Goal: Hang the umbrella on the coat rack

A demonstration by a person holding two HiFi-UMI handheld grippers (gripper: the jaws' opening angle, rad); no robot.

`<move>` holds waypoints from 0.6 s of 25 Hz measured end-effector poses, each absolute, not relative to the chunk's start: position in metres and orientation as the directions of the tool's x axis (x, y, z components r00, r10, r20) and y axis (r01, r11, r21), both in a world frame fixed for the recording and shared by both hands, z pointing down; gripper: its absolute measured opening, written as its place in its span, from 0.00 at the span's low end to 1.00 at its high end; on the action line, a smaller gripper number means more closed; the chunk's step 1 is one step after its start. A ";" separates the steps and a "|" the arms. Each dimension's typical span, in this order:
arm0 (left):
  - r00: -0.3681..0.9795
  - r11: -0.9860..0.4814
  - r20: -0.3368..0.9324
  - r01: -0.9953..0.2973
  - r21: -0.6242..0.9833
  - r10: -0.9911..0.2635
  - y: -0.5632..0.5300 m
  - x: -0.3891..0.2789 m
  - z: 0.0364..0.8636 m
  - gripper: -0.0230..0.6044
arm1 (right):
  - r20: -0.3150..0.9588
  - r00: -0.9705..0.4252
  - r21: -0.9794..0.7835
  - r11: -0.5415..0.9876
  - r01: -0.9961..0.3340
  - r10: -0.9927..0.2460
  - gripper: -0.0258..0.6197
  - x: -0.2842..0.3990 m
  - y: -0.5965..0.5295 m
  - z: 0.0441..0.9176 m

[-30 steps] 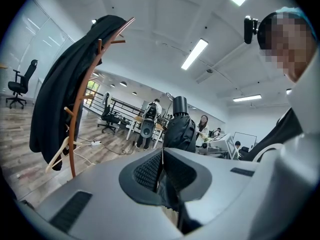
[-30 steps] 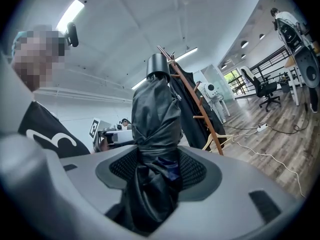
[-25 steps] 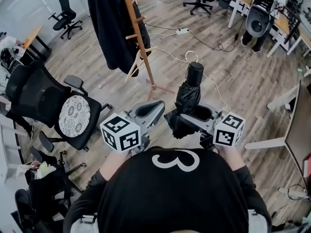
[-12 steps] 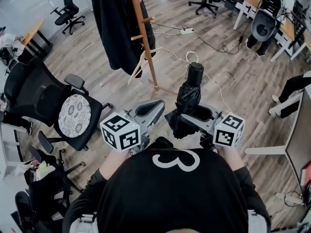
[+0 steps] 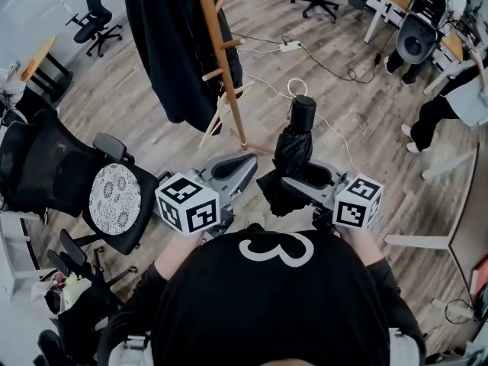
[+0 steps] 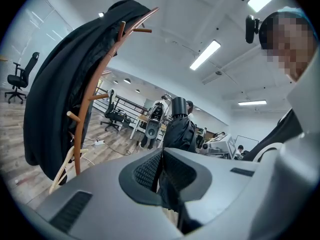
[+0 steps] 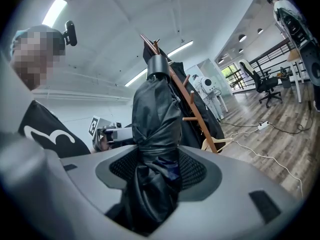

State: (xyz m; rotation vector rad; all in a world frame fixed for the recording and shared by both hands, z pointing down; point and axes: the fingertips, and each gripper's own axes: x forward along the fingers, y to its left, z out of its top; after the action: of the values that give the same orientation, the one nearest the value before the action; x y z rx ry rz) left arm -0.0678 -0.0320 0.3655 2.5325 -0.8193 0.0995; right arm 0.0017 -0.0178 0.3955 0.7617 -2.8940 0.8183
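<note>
A folded black umbrella (image 5: 293,155) stands upright in my right gripper (image 5: 305,183), which is shut on its bunched fabric; the black handle (image 5: 303,113) and a pale loop strap (image 5: 297,88) point up and away. In the right gripper view the umbrella (image 7: 155,114) fills the jaws of the right gripper (image 7: 157,170). The wooden coat rack (image 5: 221,59) stands ahead and to the left, with a black coat (image 5: 164,44) draped on it. My left gripper (image 5: 232,170) is shut and empty beside the umbrella. In the left gripper view the left gripper (image 6: 161,171) faces the rack (image 6: 92,99) and the umbrella (image 6: 180,129).
A black office chair with a patterned cushion (image 5: 114,197) stands at the left. A pale hanger (image 5: 221,105) leans at the rack's foot. Cables and a power strip (image 5: 288,48) lie on the wood floor beyond. A person (image 5: 450,101) stands at the right by desks.
The rack and floor have shifted slightly in the head view, and a person has come further in at the right. Both grippers and the umbrella keep their places.
</note>
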 end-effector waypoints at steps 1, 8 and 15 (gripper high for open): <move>0.821 -0.711 0.209 -0.567 0.416 -0.531 -0.042 -0.070 0.365 0.07 | 0.167 -0.877 -0.484 0.738 -0.471 -0.450 0.44 0.000 -0.027 0.395; 0.826 -0.711 0.215 -0.559 0.427 -0.520 -0.099 -0.092 0.367 0.07 | 0.180 -0.869 -0.486 0.726 -0.486 -0.461 0.44 -0.021 -0.083 0.397; 0.828 -0.708 0.213 -0.556 0.435 -0.520 -0.144 -0.113 0.370 0.07 | 0.198 -0.864 -0.483 0.721 -0.497 -0.463 0.44 -0.042 -0.126 0.401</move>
State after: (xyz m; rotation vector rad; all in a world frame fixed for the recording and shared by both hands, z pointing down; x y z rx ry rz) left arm -0.1134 -0.1440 0.3700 2.5174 -0.7943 0.1010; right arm -0.0418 -0.1261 0.4008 0.7967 -2.8558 0.8290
